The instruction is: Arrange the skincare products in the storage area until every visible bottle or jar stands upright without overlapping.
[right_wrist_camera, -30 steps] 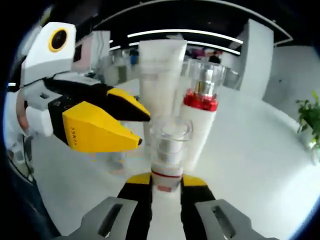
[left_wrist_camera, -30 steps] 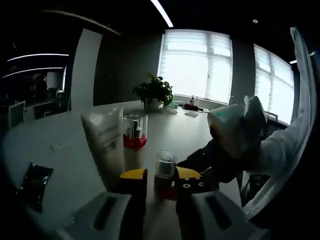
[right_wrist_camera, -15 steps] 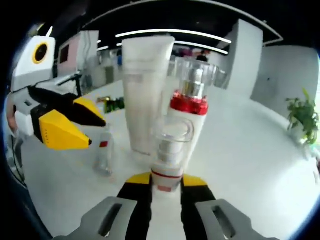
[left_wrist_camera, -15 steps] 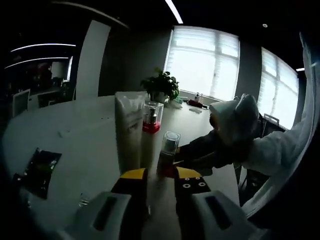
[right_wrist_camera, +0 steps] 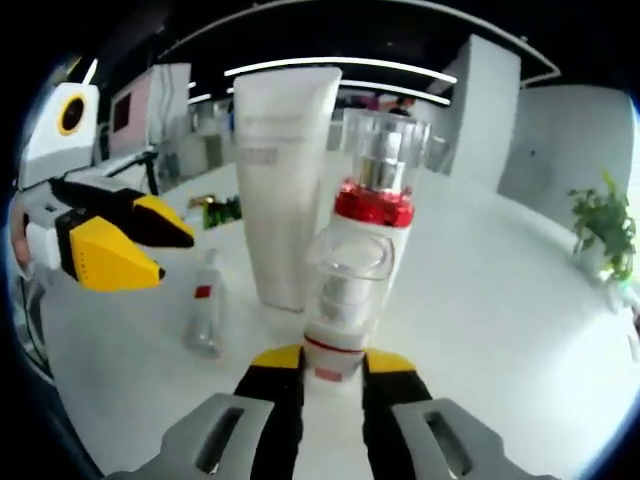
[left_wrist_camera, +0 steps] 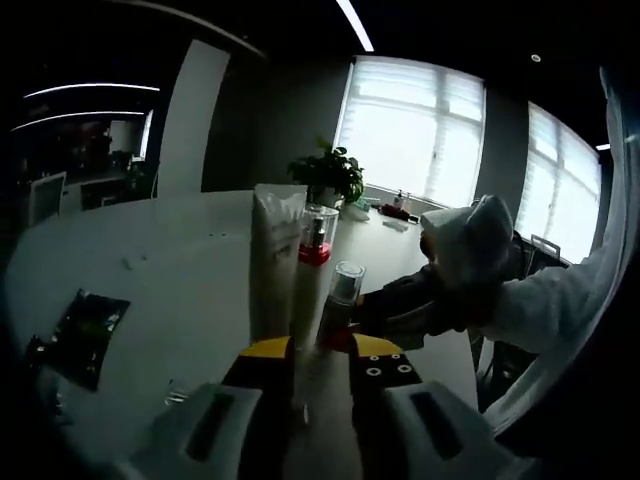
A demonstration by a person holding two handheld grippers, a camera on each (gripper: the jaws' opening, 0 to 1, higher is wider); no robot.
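So the right gripper [right_wrist_camera: 318,362] has its yellow-tipped black jaws clamped on the base of a small pump bottle [right_wrist_camera: 345,300]; the bottle is upright, with a clear cylindrical cap, a silvery collar under it and a thin red band near the bottom. Just behind it in the right gripper view stands a taller white bottle [right_wrist_camera: 372,235] with a glossy red collar and a clear cap over a metallic pump; to the left of that is a matte white squeeze tube [right_wrist_camera: 280,185], standing on its cap with the flat crimped end up, widening toward the top. All three sit close together on a smooth white table [right_wrist_camera: 500,330]; can't tell if the tube and the tall bottle touch.

A little clear tube with a red label [right_wrist_camera: 206,312] lies flat on the table left of the group, a bit apart; further back there's a dark green packet [right_wrist_camera: 222,208].

The left gripper [right_wrist_camera: 150,240] comes in from the left of that view, angular yellow tips on black, hovering off the table with nothing between them and a gap between the tips; in the left gripper view its jaws [left_wrist_camera: 308,352] are likewise apart and empty.

From the left gripper view the same trio [left_wrist_camera: 305,265] stands mid-table; a gloved hand [left_wrist_camera: 462,245] and pale sleeve reach in from the right; a dark foil sachet [left_wrist_camera: 85,322] lies flat on the near left; a leafy potted plant [left_wrist_camera: 328,175] sits far back by bright windows with blinds.
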